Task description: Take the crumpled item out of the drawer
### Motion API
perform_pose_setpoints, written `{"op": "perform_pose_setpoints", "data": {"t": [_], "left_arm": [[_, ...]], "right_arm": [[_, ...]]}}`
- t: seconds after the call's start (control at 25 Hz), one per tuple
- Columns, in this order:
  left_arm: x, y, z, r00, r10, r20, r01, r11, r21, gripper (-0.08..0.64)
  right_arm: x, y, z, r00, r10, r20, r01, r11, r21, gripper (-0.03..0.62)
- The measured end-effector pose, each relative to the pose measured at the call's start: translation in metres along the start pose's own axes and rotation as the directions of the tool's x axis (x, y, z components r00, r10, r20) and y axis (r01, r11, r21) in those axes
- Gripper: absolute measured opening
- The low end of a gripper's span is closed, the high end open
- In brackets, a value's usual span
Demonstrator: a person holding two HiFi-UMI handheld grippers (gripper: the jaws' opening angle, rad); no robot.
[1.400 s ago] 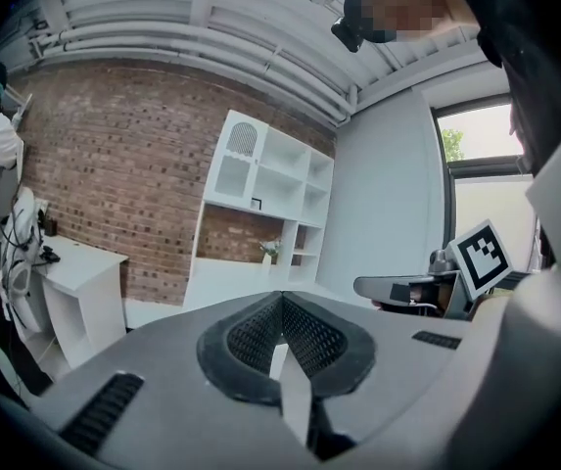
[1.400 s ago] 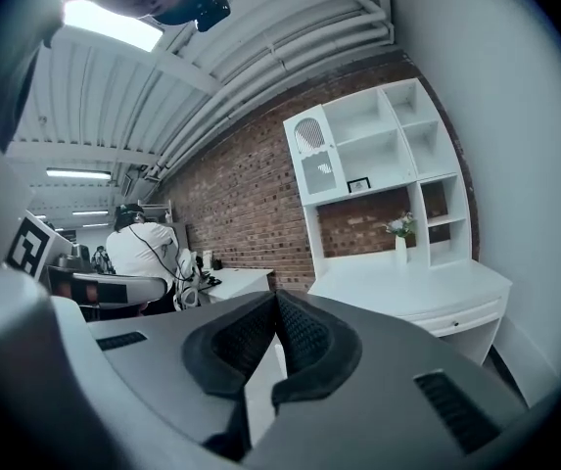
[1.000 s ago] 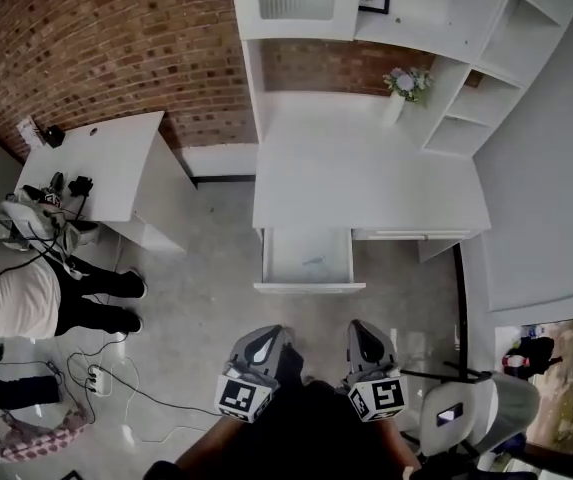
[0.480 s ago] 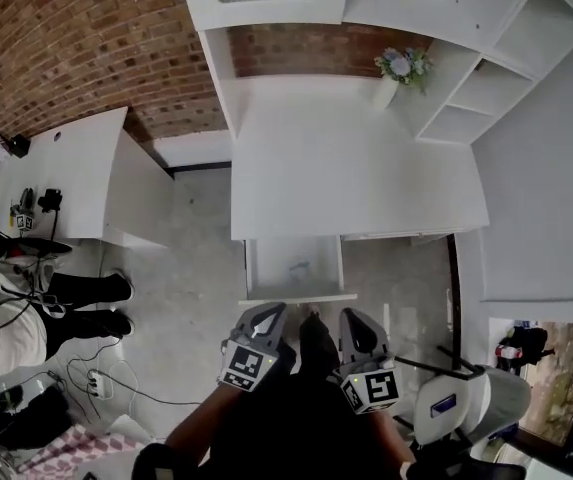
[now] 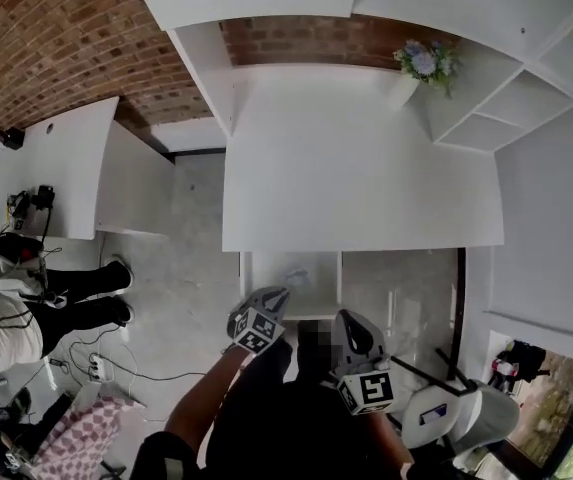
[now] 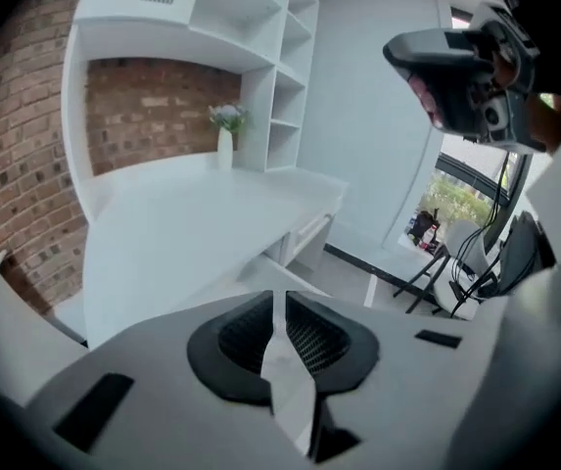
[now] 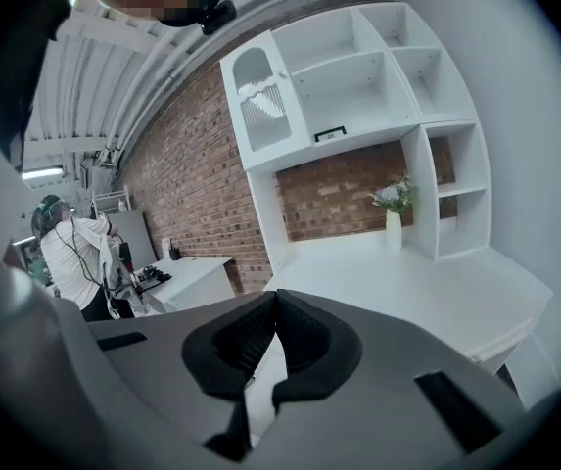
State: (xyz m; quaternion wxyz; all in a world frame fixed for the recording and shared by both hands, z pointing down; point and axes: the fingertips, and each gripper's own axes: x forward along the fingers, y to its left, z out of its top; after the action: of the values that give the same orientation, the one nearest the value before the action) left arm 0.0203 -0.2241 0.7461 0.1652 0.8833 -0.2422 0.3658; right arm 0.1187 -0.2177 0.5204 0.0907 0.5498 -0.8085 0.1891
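Observation:
In the head view the white desk has a drawer pulled open below its front edge. A small pale crumpled item lies inside it. My left gripper hovers at the drawer's near edge, its tips just short of the item. Its jaws are starting to part by a thin slit, with nothing between them. My right gripper hangs lower and to the right, outside the drawer. It is shut and empty. Neither gripper view shows the drawer's inside.
A vase of flowers stands at the desk's back right, under white shelves. A second white table and a standing person are to the left, with cables on the floor. A chair sits at the lower right.
I have moved closer to the desk. The left gripper has reached forward to the drawer's near edge; the right one has followed less far.

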Motion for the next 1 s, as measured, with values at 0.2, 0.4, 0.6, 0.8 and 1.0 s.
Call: {"op": "perform_pose_setpoints", "data": {"t": [0.2,0.4,0.6,0.8,1.0], "left_arm": [[0.064,0.018,-0.024,0.992,-0.064,-0.105,0.066,0.998,0.014,0.109],[0.126,0.021,-0.062,0.959,-0.134,-0.248,0.146,0.989,0.027,0.166],[0.177,0.022,-0.091,0.928,-0.183,-0.326,0.212,0.976,0.056,0.195],[0.213,0.034,-0.116,0.914,-0.184,-0.361,0.211,0.977,0.037,0.187],[0.237,0.031,-0.12,0.905,-0.229,-0.358,0.231,0.972,-0.039,0.211]], "right_arm": [[0.028,-0.027,-0.01,0.999,-0.003,-0.034,0.003,1.0,0.008,0.014],[0.044,-0.051,-0.028,0.994,-0.011,-0.105,0.014,0.999,0.037,0.014],[0.061,-0.064,-0.04,0.994,-0.006,-0.11,0.013,0.998,0.061,0.014],[0.072,-0.081,-0.062,0.991,0.0,-0.133,0.008,0.998,0.057,0.014],[0.075,-0.091,-0.076,0.988,-0.003,-0.153,0.012,0.998,0.064,0.014]]}}
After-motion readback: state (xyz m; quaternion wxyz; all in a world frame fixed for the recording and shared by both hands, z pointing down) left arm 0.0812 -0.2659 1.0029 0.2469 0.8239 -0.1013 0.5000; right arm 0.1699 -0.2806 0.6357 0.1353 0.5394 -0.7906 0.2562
